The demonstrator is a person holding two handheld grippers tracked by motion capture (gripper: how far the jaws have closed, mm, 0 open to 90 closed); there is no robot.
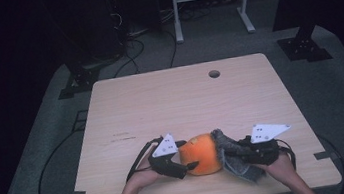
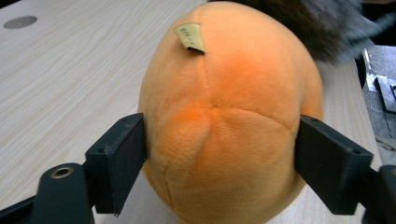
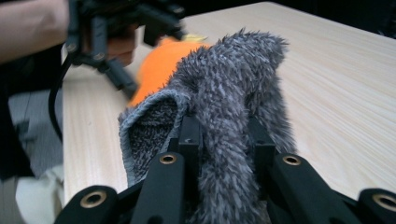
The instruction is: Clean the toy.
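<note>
An orange plush toy [image 1: 203, 154] lies on the wooden table [image 1: 180, 101], near the front edge, at about 6 o'clock from the table's middle. It is round, made of soft cloth with seams that meet in one point, and a small yellow tag [image 2: 190, 37] is sewn on it. A grey fuzzy cloth [image 1: 234, 162] is attached to or laid against its side at 3 o'clock; it looks like a cover that is partly off the toy, but I cannot tell how far it reaches.

The left gripper [image 1: 188, 161] is at 9 o'clock of the toy. In the left gripper view its two black jaws stand on both sides of the orange body, very close to the plush. The left one seems to touch it, but the plush is not squeezed, so the jaws are open around the toy.

The right gripper [image 1: 231, 157] is at 3 o'clock of the toy. In the right gripper view its jaws are closed on a fold of the grey fuzzy cloth [image 3: 229, 107], which stands up between them. Behind the cloth the orange toy and the other hand show, blurred.

A round hole [image 1: 214, 73] is in the table at 12 o'clock, well apart from the toy
</note>
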